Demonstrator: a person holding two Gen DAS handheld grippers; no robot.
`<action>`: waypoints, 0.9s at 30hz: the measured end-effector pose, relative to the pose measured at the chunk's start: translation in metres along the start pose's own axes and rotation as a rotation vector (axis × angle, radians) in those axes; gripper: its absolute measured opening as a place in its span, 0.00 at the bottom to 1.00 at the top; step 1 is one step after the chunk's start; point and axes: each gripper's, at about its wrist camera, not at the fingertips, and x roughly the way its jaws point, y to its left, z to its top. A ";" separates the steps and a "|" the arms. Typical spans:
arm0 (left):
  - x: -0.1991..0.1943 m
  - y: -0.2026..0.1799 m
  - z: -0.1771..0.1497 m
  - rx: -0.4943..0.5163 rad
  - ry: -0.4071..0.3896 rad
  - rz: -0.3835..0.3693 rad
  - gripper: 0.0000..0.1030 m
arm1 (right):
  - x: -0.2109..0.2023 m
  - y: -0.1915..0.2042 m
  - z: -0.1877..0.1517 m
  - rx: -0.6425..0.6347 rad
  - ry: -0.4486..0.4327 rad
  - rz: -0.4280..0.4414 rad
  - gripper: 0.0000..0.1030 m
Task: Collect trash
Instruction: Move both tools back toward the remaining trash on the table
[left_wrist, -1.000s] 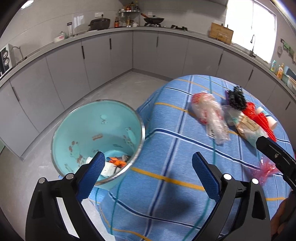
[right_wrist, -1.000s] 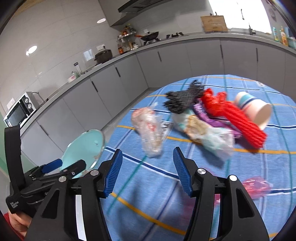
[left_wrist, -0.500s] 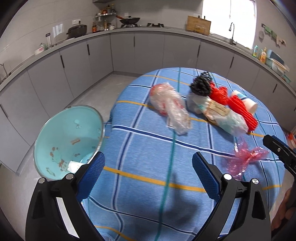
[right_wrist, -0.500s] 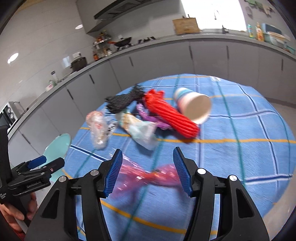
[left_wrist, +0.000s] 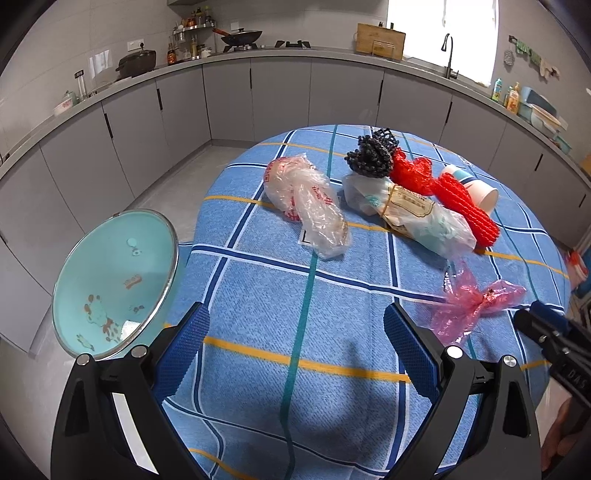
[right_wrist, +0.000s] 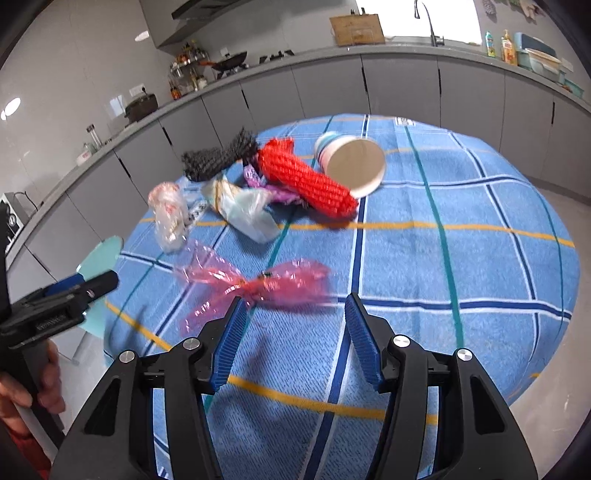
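Trash lies on a round table with a blue checked cloth (left_wrist: 295, 332). A pink plastic wrapper (right_wrist: 258, 284) lies just ahead of my right gripper (right_wrist: 295, 325), whose jaws stand open and empty a little short of it. Farther back are a clear plastic bag (left_wrist: 310, 206), a pale bag with a label (left_wrist: 413, 218), black netting (left_wrist: 373, 155), red foam netting (left_wrist: 454, 195) and a paper cup (right_wrist: 351, 166) on its side. My left gripper (left_wrist: 295, 332) hangs open and empty over the table's near part. A turquoise bin (left_wrist: 110, 288) stands left of the table.
Grey kitchen cabinets (left_wrist: 258, 96) and a worktop with pots and bottles run around the back. Grey floor (left_wrist: 177, 184) lies between table and cabinets. A hand (right_wrist: 22, 387) holds the left gripper's handle at the left edge of the right wrist view.
Both grippers have swung rightward across the table. The bin slid to the left edge of the left view, and the pink wrapper came in front of the right gripper's jaws.
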 end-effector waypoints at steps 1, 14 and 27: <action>0.000 0.001 0.000 -0.003 0.000 0.001 0.91 | 0.003 0.000 0.000 0.004 0.006 0.005 0.52; 0.002 0.019 0.002 -0.038 0.003 0.028 0.91 | 0.035 0.007 0.033 0.022 0.013 0.035 0.39; 0.010 0.022 0.005 -0.055 0.012 0.021 0.91 | 0.041 0.010 0.022 0.169 0.103 0.143 0.47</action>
